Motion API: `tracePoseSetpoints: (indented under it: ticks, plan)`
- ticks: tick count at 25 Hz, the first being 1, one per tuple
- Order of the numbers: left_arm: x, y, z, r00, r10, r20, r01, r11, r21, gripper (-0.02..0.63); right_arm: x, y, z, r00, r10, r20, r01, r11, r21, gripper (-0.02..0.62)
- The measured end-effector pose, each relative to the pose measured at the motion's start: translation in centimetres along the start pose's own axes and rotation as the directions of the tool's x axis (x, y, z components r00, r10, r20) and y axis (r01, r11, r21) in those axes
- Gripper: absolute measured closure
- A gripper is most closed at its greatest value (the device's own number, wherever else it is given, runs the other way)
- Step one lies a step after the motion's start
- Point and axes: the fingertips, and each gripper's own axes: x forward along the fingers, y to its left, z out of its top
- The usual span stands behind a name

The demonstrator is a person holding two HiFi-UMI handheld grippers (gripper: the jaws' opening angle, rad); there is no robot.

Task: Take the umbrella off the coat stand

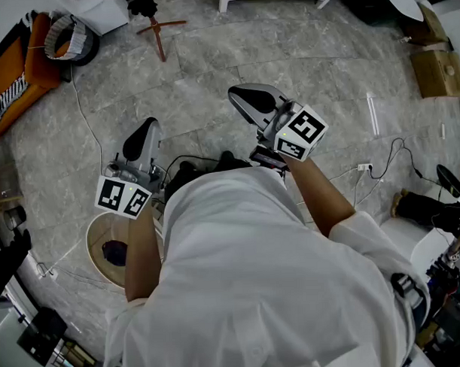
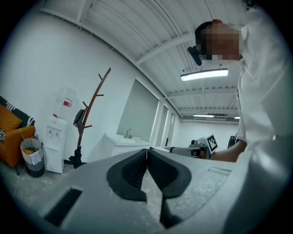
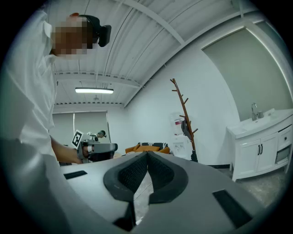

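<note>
The brown coat stand (image 2: 91, 107) rises by the far white wall, well away from both grippers. A dark folded umbrella (image 2: 79, 118) hangs on one of its lower branches. The right gripper view has the stand (image 3: 182, 107) and the umbrella (image 3: 185, 129) too. From the head view the stand (image 1: 158, 29) is far ahead, with a dark shape (image 1: 141, 5) on it. My left gripper (image 2: 147, 151) is shut and holds nothing. So is my right gripper (image 3: 147, 154). In the head view the left gripper (image 1: 147, 129) and the right gripper (image 1: 246, 96) are both held level over the grey floor.
A water dispenser (image 2: 55, 141), a waste bin (image 2: 32, 156) and an orange sofa (image 2: 9, 135) stand left of the stand. A white sink cabinet (image 2: 123, 144) is to its right. Cables (image 1: 380, 170) trail on the floor, and a round white tub (image 1: 96, 240) sits by my left arm.
</note>
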Motion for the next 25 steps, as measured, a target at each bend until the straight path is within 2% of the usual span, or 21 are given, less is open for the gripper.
tracePoseSetpoints:
  ticks: [7, 11, 15, 18, 22, 25]
  plan:
    - [0.9, -0.5, -0.4, 1.0, 0.011, -0.007, -0.011, 1.0, -0.025, 0.589, -0.7, -1.4, 0.2, 1.0, 0.01, 0.005, -0.011, 0.999, 0.035, 0.58]
    - [1.8, -1.2, -1.7, 0.999, 0.025, -0.033, -0.026, 0.999, -0.031, 0.589, -1.4, -1.7, -0.4, 0.998, 0.056, 0.03, -0.059, 0.995, 0.081, 0.58]
    - [1.8, -0.9, -3.1, 0.997, 0.064, -0.051, -0.069, 0.993, -0.096, 0.589, -2.2, -2.3, -1.6, 0.996, 0.074, 0.046, -0.079, 0.991, 0.111, 0.58]
    - [0.9, -0.3, -3.2, 0.996, 0.082, -0.031, -0.086, 0.983, -0.16, 0.589, -2.6, -3.3, -2.5, 0.996, 0.068, 0.049, -0.074, 0.99, 0.124, 0.58]
    - [0.1, 0.5, -4.4, 0.989, 0.134, -0.064, -0.143, 0.975, -0.172, 0.589, -3.2, -4.7, -3.8, 0.998, 0.047, 0.05, -0.054, 0.985, 0.165, 0.58]
    - [0.8, 0.7, -5.4, 0.989, 0.121, -0.084, -0.136, 0.972, -0.192, 0.589, -3.4, -5.4, -4.7, 0.998, 0.027, 0.058, -0.038, 0.979, 0.198, 0.58]
